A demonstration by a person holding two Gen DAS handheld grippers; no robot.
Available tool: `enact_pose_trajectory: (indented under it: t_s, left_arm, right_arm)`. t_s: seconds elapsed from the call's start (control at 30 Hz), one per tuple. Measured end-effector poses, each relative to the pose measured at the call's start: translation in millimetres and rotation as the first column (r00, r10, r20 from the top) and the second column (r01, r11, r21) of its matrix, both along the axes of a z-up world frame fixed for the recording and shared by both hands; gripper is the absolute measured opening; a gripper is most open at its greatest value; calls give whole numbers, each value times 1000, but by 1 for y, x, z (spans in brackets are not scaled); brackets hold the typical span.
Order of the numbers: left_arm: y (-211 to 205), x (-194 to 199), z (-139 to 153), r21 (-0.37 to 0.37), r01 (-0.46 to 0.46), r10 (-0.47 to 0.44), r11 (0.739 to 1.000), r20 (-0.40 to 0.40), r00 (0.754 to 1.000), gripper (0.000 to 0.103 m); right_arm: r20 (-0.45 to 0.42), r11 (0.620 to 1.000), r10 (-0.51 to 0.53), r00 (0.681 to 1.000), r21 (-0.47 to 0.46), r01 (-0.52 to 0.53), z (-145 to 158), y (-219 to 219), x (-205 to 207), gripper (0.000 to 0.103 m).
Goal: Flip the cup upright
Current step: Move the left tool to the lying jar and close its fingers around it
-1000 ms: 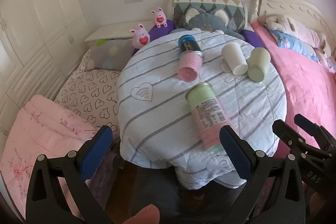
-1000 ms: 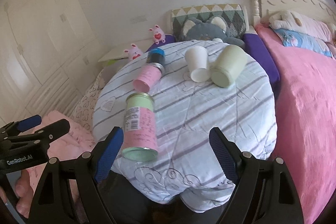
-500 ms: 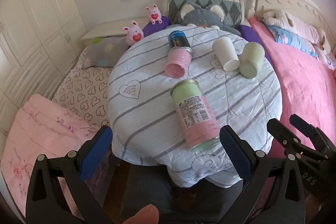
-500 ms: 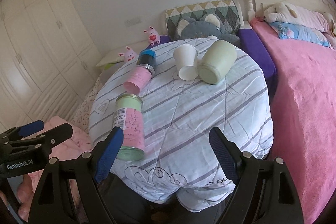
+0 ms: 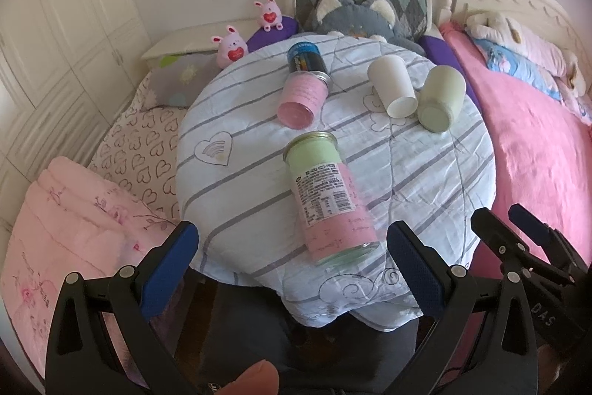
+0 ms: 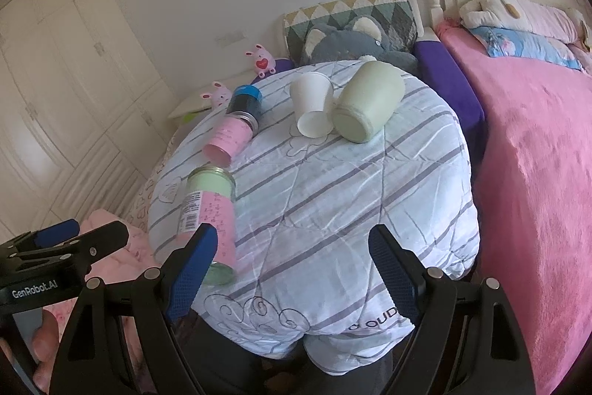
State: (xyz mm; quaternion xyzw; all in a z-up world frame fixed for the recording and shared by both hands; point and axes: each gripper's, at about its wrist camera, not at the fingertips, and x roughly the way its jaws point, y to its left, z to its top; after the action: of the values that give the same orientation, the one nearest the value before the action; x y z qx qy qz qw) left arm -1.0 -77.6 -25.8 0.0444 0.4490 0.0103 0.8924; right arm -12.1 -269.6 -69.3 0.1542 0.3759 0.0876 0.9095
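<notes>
Both my grippers hang at the near edge of the round table [image 5: 436, 173], and neither holds anything. My left gripper [image 5: 292, 265] has its jaws spread wide; the tall jar [image 5: 329, 198] lies on its side just ahead of them, its base near the table's near edge, closer to my right-hand pad, its mouth pointing toward the middle. My right gripper [image 6: 292, 265] is also wide open, over the near edge with only striped cloth [image 6: 333, 202] between its pads; from there the tall jar sits at the table's left edge, partly behind my left pad.

At the far side of the table lie the cups, all tipped over. The white cup [image 5: 392, 86] lies on its side with its narrow base toward me, touching or just beside the green cup [image 5: 442, 99], which lies at the far right edge, base toward me. Toward the far left, the pink can [image 5: 301, 95] lies on its side, and behind it, at the far edge, the dark can [image 5: 305, 56], the two end to end.

A grey plush [image 5: 359, 19] sits beyond the far edge.
</notes>
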Motion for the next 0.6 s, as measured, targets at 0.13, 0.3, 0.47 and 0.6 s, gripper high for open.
enact_pose_trajectory:
  t_s: [0.13, 0.3, 0.47, 0.6]
  left_arm:
    - [1, 6, -5, -29, -29, 28, 999, -19, 999, 103]
    - [0, 21, -23, -65, -68, 62, 996, -89, 994, 103]
    - [-3, 42, -46, -93, -103, 86, 990, -170, 982, 103]
    - [-5, 58, -59, -113, -128, 103, 985, -200, 974, 103]
  right_arm:
    - [-6, 1000, 5, 1000, 4, -5, -3, -3, 4, 85]
    - [-15, 1000, 3, 1000, 15, -2, -9, -10, 8, 85]
    - [-41, 1000, -12, 999, 22, 13, -17, -21, 17, 85]
    - [-68, 999, -26, 997, 21, 27, -26, -26, 27, 85]
